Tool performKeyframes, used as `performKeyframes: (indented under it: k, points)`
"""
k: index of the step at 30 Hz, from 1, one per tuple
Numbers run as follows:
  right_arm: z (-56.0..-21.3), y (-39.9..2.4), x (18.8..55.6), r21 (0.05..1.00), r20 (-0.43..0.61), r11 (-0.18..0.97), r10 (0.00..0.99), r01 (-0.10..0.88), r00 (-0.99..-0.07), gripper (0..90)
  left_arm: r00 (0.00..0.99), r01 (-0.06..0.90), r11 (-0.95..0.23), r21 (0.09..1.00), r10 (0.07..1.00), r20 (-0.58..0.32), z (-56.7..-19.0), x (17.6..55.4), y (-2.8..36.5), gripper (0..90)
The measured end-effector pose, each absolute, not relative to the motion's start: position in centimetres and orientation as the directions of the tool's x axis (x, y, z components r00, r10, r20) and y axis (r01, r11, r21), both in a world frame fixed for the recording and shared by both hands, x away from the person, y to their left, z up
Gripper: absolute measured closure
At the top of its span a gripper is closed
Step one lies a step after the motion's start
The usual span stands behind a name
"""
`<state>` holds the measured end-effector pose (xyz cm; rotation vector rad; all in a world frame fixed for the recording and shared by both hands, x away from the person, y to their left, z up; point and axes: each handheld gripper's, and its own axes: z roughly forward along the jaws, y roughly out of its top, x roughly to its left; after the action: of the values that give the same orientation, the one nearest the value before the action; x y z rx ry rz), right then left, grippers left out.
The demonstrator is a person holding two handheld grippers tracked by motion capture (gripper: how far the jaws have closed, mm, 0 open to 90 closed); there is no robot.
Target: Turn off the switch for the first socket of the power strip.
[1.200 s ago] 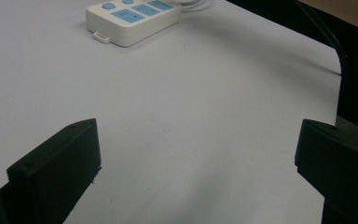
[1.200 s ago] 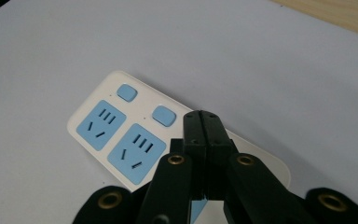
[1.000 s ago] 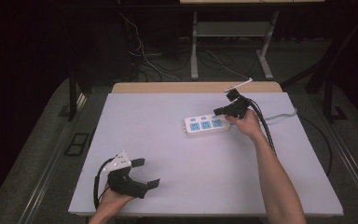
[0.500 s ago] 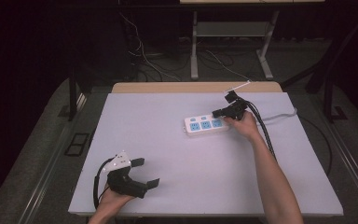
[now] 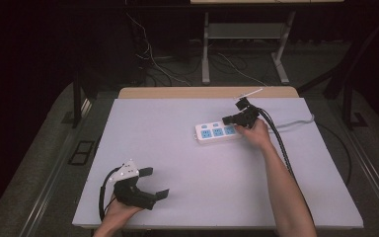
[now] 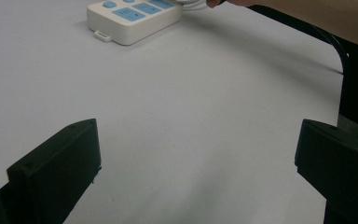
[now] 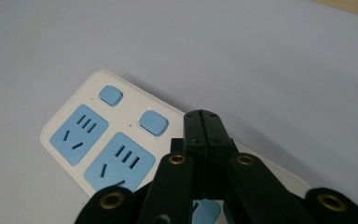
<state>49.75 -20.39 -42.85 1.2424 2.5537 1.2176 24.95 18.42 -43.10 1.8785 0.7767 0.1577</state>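
Right gripper view, right claw (image 7: pixel 206 122) clenched empty over power strip (image 7: pixel 98 140) (unlabelled), left claw (image 5: pixel 158 181) released.

1. Table (image 5: pixel 177 148): rectangular top w/ pale lavender-grey surface; light wood edge strip along far side.
2. Power strip (image 5: pixel 217 132): white, blue sockets + blue switch buttons, lies flat on far-right part of top, long side roughly parallel to far edge.
3. Strip's grey cable (image 5: pixel 296 122) runs along the top to the right edge.
4. Near half of top around the left side: bare surface, no loose items.
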Motion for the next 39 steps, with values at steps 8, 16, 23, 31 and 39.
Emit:
performKeyframes:
  k: [8, 16, 23, 31, 39]
  points:
    - [-43.03, -20.64, 49.69, 0.673, 0.297, 0.347, 0.682, 0.653, -0.668, 90.0, 0.780, 0.440, -0.237, 0.866, 0.579, -0.238, -43.12, 24.93, 18.48, 0.0]
    - [-43.66, -21.19, 49.45, 0.693, 0.344, 0.280, 0.681, 0.664, -0.647, 90.0, 0.780, 0.440, -0.240, 0.865, 0.579, -0.236, -43.11, 24.85, 18.46, 0.0]
    - [-43.44, -20.89, 49.28, 0.692, 0.301, 0.311, 0.695, 0.651, -0.653, 90.0, 0.781, 0.440, -0.244, 0.865, 0.579, -0.234, -43.17, 24.94, 18.49, 0.0]
    - [-43.42, -20.94, 49.23, 0.696, 0.297, 0.317, 0.690, 0.644, -0.660, 90.0, 0.780, 0.438, -0.242, 0.866, 0.580, -0.233, -43.08, 24.91, 18.61, 0.0]
    - [-43.13, -20.93, 49.15, 0.685, 0.329, 0.303, 0.682, 0.662, -0.653, 90.0, 0.784, 0.439, -0.246, 0.864, 0.575, -0.234, -43.13, 24.98, 18.53, 0.0]
